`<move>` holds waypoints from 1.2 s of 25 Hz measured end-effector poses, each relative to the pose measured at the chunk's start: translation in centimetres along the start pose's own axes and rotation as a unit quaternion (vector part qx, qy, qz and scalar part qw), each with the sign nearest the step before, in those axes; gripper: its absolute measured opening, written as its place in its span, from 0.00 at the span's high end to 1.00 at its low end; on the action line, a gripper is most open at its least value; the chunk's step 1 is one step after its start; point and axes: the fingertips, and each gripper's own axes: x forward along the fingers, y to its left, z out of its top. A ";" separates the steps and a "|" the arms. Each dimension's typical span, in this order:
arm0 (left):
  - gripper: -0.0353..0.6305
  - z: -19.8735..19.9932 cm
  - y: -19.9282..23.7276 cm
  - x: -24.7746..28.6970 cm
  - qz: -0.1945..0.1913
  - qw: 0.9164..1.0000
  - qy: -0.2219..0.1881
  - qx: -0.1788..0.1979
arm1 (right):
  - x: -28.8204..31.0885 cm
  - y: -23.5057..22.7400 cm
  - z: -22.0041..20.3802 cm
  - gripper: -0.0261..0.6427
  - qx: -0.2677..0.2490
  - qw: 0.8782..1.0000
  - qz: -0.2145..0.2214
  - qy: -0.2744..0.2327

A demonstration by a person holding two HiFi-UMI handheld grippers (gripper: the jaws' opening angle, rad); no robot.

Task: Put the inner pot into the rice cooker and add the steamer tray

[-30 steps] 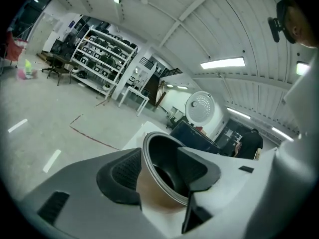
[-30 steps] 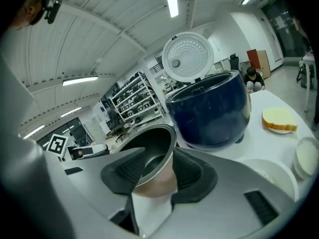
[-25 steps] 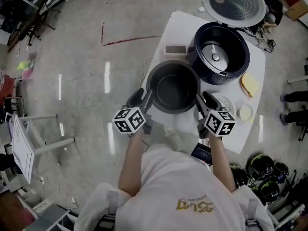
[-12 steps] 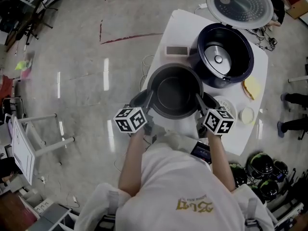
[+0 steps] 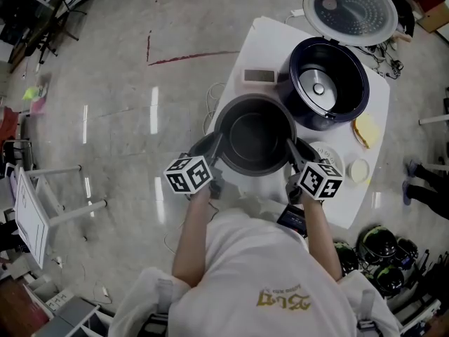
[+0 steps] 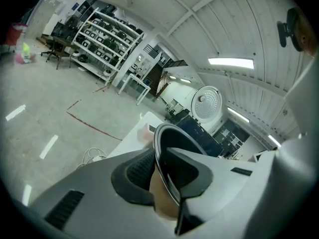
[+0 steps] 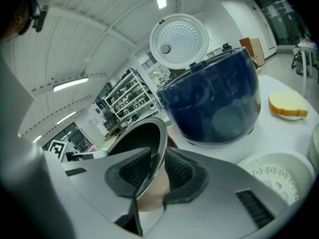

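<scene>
I reach both forearms forward, left gripper [image 5: 213, 148] and right gripper [image 5: 294, 153] tilted slightly down, their jaws just closed onto opposite sides of the rim of the inner pot [image 5: 254, 133], upright, mouth up, at the near end of the white table [image 5: 264, 39], beside the open rice cooker [image 5: 328, 83].

The inner pot [image 5: 254, 133] is dark grey, the rice cooker [image 5: 352, 105] navy blue, the counter [image 5: 263, 37] white, the floor [image 5: 105, 83] grey.

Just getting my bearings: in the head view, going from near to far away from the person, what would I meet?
inner pot → rice cooker → open lid
</scene>
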 end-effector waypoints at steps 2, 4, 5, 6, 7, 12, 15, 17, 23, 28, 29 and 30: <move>0.82 0.2 -0.2 -0.3 -0.002 1.000 -0.008 -0.003 | -0.1 0.3 0.2 0.82 0.001 1.000 0.005 -0.003; 0.82 0.8 -0.5 -0.8 -0.006 1.000 -0.018 -0.005 | -0.3 0.8 0.7 0.82 0.000 1.000 0.011 -0.008; 0.82 1.1 -0.6 -1.1 -0.008 1.000 -0.023 -0.007 | -0.4 1.1 1.0 0.82 0.000 1.000 0.015 -0.011; 0.82 1.5 -0.7 -1.4 -0.010 0.999 -0.029 -0.009 | -0.5 1.6 1.2 0.82 0.000 1.000 0.019 -0.014; 0.82 1.8 -0.8 -1.8 -0.011 0.999 -0.035 -0.012 | -0.7 2.1 1.4 0.82 -0.001 1.000 0.023 -0.018; 0.83 3.8 -1.9 -3.7 -0.023 0.997 -0.067 -0.014 | -1.8 4.5 3.7 0.83 -0.004 0.998 0.048 -0.049; 0.83 4.8 -2.4 -4.5 -0.026 0.996 -0.085 -0.012 | -2.1 5.5 4.8 0.84 -0.002 0.996 0.059 -0.064; 0.83 5.5 -2.7 -4.8 -0.029 0.995 -0.092 -0.013 | -2.3 6.1 5.5 0.84 -0.007 0.996 0.062 -0.068; 0.83 7.8 -3.7 -6.3 -0.032 0.993 -0.116 -0.010 | -2.6 8.1 7.4 0.84 -0.018 0.993 0.083 -0.085; 0.83 10.7 -5.0 -7.6 -0.047 0.989 -0.141 0.000 | -3.2 10.3 9.8 0.84 -0.030 0.989 0.100 -0.109; 0.83 11.2 -5.3 -7.8 -0.051 0.988 -0.145 0.002 | -3.4 10.6 10.2 0.84 -0.031 0.988 0.101 -0.115; 0.83 11.6 -5.8 -7.9 -0.056 0.987 -0.149 0.004 | -3.7 10.8 10.7 0.84 -0.032 0.987 0.101 -0.121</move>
